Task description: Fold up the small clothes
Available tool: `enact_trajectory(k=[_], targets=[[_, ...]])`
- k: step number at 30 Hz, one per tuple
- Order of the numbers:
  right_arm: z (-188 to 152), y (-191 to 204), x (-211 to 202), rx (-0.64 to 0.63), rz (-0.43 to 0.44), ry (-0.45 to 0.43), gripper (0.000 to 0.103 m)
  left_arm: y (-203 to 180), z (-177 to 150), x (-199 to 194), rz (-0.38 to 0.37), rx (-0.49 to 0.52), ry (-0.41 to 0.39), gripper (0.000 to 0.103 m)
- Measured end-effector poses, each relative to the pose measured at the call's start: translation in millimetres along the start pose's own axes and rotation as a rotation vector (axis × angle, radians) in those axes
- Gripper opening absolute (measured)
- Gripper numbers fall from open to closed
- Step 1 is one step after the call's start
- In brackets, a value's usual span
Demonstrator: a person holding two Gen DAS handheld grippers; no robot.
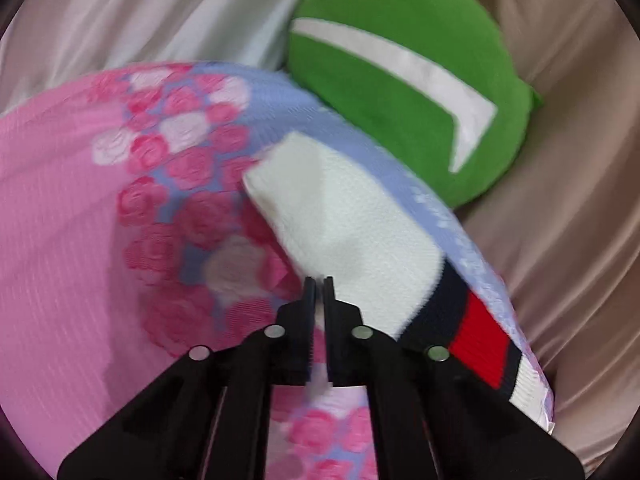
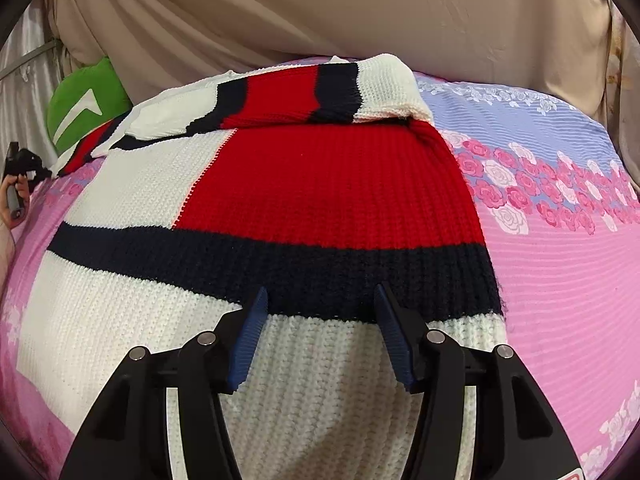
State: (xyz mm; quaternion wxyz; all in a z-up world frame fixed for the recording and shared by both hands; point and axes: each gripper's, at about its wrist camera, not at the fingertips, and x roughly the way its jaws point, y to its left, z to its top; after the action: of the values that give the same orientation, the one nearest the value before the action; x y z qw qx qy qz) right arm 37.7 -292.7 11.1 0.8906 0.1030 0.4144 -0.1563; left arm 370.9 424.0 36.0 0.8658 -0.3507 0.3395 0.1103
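A knitted sweater [image 2: 280,208], in white, red and navy blocks, lies spread on a bed, and all positions here are given relative to it. One sleeve [image 2: 304,96] is already folded across its far end, lying over the red panel; the opposite sleeve [image 1: 360,232], white with a navy and red cuff, extends off the sweater's left side onto the bedspread, so the fold is judged to be at an early stage, with that sleeve and the body folds remaining. The left hand-held gripper [image 1: 319,284] sits at this outstretched sleeve with its jaws brought together, the sleeve's edge apparently pinched between them, though blur prevents certainty. The right hand-held gripper [image 2: 320,300] hovers over the sweater's near hem with jaws apart, pressing on nothing. Beneath the sweater, the bedspread [image 2: 560,264] is pink with a band of printed roses on lilac. Beyond the sweater's left far corner rests a green cushion [image 1: 400,80] bearing a white stripe. Behind everything hang beige drapes [image 2: 320,12].
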Motion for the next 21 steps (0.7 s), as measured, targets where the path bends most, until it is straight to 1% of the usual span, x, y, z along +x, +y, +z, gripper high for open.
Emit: enact_trajectory(k=[3, 6, 9, 11, 12, 13, 14, 15, 17, 18, 19, 21], targets=[[0.6, -2.0, -0.4, 0.011, 0.014, -0.001, 0.056, -47.7, -13.1, -24.9, -0.016, 0.108, -0.065, 0.0], [1.2, -3.7, -1.3, 0.022, 0.029, -0.004, 0.057, -112.7, -38.3, -56.8, -0.079, 0.24, -0.105, 0.0], [1.1, -4.3, -2.0, 0.029, 0.037, -0.007, 0.057, -188.9, -83.1, -94.5, -0.162, 0.411, -0.137, 0.0], [1.2, -5.1, -2.5, 0.035, 0.042, -0.01, 0.057, -243.9, -124.0, -114.3, -0.22, 0.535, -0.15, 0.0], [1.2, -5.8, -2.7, 0.037, 0.045, -0.011, 0.057, -272.8, -151.9, -123.5, -0.256, 0.601, -0.141, 0.0], [1.1, -6.3, -2.8, 0.039, 0.048, -0.011, 0.057, -293.4, -173.6, -127.6, -0.282, 0.648, -0.125, 0.0], [0.9, -6.2, -3.0, 0.041, 0.05, -0.011, 0.058, -312.6, -196.2, -130.4, -0.311, 0.693, -0.101, 0.0], [0.9, -6.3, -3.0, 0.041, 0.053, -0.011, 0.058, -334.5, -226.5, -130.7, -0.345, 0.741, -0.064, 0.0], [0.9, -6.4, -3.3, 0.041, 0.058, -0.012, 0.061, -361.3, -273.1, -124.7, -0.376, 0.803, -0.004, 0.0], [1.0, -6.7, -3.5, 0.042, 0.061, -0.012, 0.061, -374.5, -304.1, -117.0, -0.387, 0.843, 0.042, 0.0], [0.8, -7.1, -3.5, 0.044, 0.066, -0.012, 0.062, -382.2, -326.2, -108.7, -0.39, 0.869, 0.075, 0.0], [0.8, -8.4, -3.6, 0.052, 0.075, -0.011, 0.062, -390.5, -370.8, -93.5, -0.386, 0.911, 0.148, 0.003]])
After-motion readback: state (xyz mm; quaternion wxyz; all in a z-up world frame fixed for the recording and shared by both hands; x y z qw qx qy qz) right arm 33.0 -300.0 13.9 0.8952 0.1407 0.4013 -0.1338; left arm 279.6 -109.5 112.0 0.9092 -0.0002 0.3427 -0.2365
